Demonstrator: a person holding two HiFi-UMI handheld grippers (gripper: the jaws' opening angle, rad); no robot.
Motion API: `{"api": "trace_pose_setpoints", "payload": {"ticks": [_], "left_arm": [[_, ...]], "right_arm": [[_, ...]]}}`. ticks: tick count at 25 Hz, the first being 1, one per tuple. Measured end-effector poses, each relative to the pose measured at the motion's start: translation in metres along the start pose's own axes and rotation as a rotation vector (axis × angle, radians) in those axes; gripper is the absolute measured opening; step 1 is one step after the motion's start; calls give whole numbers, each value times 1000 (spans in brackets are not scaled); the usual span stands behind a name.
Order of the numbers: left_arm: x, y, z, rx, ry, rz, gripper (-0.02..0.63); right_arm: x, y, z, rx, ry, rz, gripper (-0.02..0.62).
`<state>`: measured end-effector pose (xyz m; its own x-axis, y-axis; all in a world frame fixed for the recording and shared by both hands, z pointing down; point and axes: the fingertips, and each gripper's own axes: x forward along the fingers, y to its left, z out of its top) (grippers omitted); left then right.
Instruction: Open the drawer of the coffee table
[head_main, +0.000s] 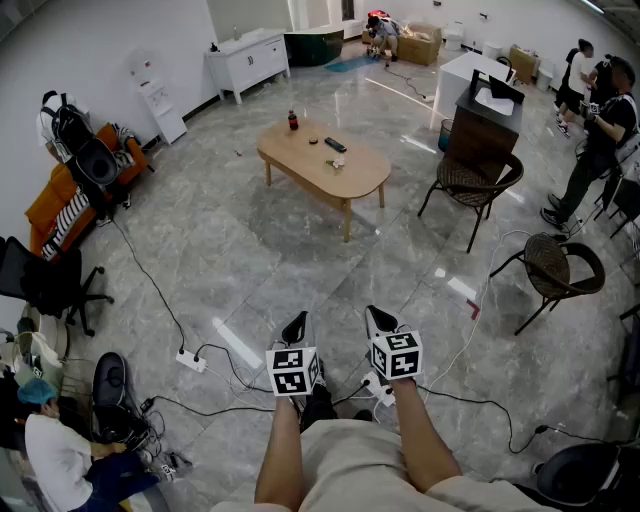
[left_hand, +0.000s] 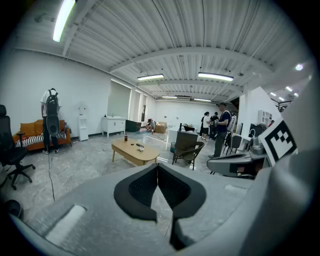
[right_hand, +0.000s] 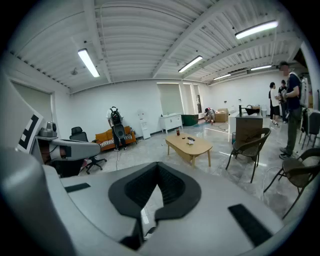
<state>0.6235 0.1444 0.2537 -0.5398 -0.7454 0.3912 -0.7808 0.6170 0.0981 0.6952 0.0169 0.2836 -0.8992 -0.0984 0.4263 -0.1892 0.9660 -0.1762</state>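
Left gripper (head_main: 296, 325): jaws pressed together, nothing between them.
Right gripper (head_main: 379, 320): jaws also together and empty, just beside the left one.
Coffee table (head_main: 325, 165): oval and wooden, well apart from both grippers, ahead of them across the grey floor (head_main: 250, 260).
On the table: a bottle (head_main: 293, 120) and a remote (head_main: 335, 145).
Drawer: cannot be made out.

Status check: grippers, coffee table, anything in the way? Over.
Left gripper shut, empty; right gripper shut, empty. Coffee table well ahead, untouched; drawer not visible from here. Power strip on floor near feet, wicker chair right of table.
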Motion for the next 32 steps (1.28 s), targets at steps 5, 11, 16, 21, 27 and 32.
{"api": "trace_pose_setpoints", "payload": {"ticks": [5,11,16,21,27,32], "left_arm": [[26,19,16,43,-4,-30,11],[56,42,37,50,-4,-51,11],[86,70,49,16,-9,-84,11],[117,119,66,49,1,-28,11],[155,169,87,15,-15,-55,11],[178,201,91,95,-19,-30,11]], "right_arm": [[30,2,4,24,2,-14,15],[67,-2,28,67,2,-54,15],[104,-4,41,109,7,-54,15],[153,-7,60,119,6,-50,15],[211,8,89,70,9,-50,15],[246,10,102,50,6,-62,15]]}}
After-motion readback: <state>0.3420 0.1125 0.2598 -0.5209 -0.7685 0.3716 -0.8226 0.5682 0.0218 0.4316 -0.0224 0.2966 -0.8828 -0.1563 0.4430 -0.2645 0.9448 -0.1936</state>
